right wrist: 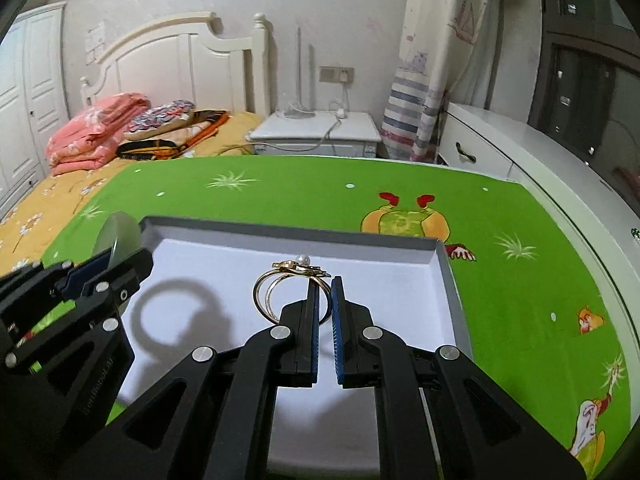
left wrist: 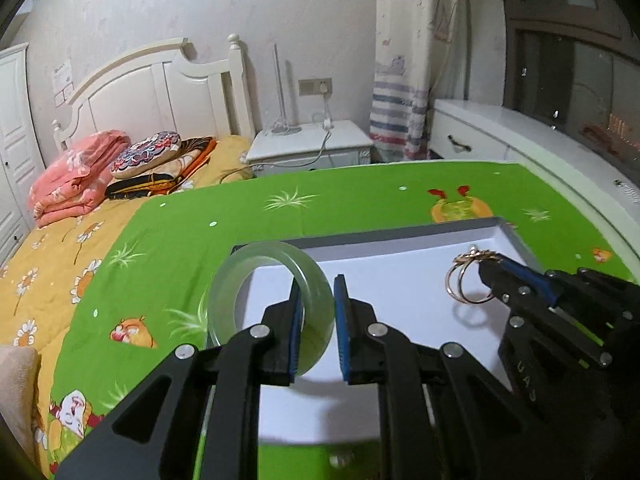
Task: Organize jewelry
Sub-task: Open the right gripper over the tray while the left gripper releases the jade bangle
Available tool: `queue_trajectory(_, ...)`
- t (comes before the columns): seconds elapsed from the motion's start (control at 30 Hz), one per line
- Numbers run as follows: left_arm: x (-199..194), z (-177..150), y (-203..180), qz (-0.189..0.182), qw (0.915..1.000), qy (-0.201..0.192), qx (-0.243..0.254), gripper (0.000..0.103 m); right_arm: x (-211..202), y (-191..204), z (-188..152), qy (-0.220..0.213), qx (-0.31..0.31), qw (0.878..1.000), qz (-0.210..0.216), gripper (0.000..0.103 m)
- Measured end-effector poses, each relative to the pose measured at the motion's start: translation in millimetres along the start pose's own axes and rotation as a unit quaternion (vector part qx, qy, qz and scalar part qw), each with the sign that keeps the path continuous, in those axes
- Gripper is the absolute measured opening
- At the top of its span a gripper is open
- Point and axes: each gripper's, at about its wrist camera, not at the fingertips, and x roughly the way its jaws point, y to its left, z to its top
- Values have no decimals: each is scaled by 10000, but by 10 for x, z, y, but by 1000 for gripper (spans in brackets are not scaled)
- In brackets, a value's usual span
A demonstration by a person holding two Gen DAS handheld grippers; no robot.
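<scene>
My left gripper (left wrist: 318, 284) is shut on a pale green jade bangle (left wrist: 220, 300), held upright over the left part of a shallow grey box with a white floor (left wrist: 400, 235). My right gripper (right wrist: 325, 284) is shut on a gold double-band ring (right wrist: 298, 266) topped with a small pearl, held above the box's middle (right wrist: 280, 226). Both pieces cast shadows on the white floor. In the right wrist view the left gripper (right wrist: 112, 260) and the bangle's edge (right wrist: 118, 232) show at the left. In the left wrist view the right gripper (left wrist: 490, 268) and the ring (left wrist: 464, 286) show at the right.
The box lies on a green cartoon-print cloth (right wrist: 280, 188) over a table. A bed with a yellow sheet (left wrist: 60, 264) and folded pink quilt (left wrist: 72, 176) lies to the left. A white nightstand (right wrist: 316, 128) stands behind, and a white cabinet (right wrist: 560, 168) runs along the right.
</scene>
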Motion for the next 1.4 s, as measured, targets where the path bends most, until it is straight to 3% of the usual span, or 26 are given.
queue_trajectory(0.33, 435, 71, 63, 82, 9983, 575, -107, 17, 218, -59, 93, 378, 317, 9988, -10, 9)
queue_trajectory(0.5, 471, 80, 8, 207, 9981, 584, 42, 19, 168, -91, 98, 357, 324, 9988, -13, 22)
queue_trajectory(0.57, 448, 85, -6, 241, 9981, 565, 65, 38, 101, -130, 97, 352, 377, 9986, 109, 38)
queue_trajectory(0.63, 365, 88, 11, 343, 9986, 394, 18, 71, -17, -180, 69, 256, 395, 9986, 232, 47)
queue_trajectory(0.8, 55, 56, 126, 287, 9994, 96, -139, 84, -399, -305, -153, 40, 264, 9981, 563, 60)
queue_trajectory(1.0, -537, -295, 295, -24, 9992, -293, -286, 96, -813, -423, -607, -176, -1, 9982, 582, 61)
queue_trajectory(1.2, -998, -860, 327, 38, 9986, -526, -66, 96, -1038, -495, -1036, -107, -140, 9984, 536, 61)
queue_trajectory(1.4, -1194, -1278, 409, 225, 9977, -643, 6, 97, -1052, -431, -1264, 57, -436, 9974, 569, 61)
